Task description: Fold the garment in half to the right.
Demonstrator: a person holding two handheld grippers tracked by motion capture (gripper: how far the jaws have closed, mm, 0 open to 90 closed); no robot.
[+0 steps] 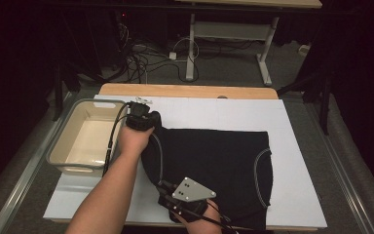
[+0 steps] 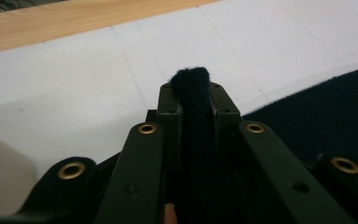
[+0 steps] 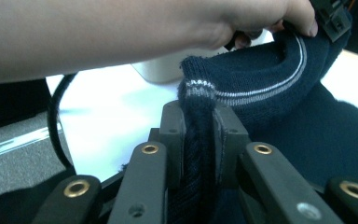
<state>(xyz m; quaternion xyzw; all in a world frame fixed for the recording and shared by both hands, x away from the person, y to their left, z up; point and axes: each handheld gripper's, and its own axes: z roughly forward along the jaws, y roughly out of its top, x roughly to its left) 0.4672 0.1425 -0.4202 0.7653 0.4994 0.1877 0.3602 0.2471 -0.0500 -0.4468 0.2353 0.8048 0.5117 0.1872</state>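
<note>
A dark navy knitted garment (image 1: 214, 165) with thin grey trim lines lies spread on the white board (image 1: 224, 112). My left gripper (image 1: 141, 116) pinches the garment's far left corner; in the left gripper view a fold of dark knit (image 2: 193, 102) is clamped between the jaws. My right gripper (image 1: 168, 192), with its grey plate, grips the near left edge. In the right gripper view a bunch of fabric with a grey stripe (image 3: 198, 112) sits squeezed between the jaws, and the left forearm (image 3: 121, 32) crosses above.
A beige tub (image 1: 85, 136) stands at the board's left, close beside the left hand. The wooden table edge (image 1: 190, 91) runs along the far side. Beyond it are cables (image 1: 141, 58) and a desk frame (image 1: 224, 34) on the floor.
</note>
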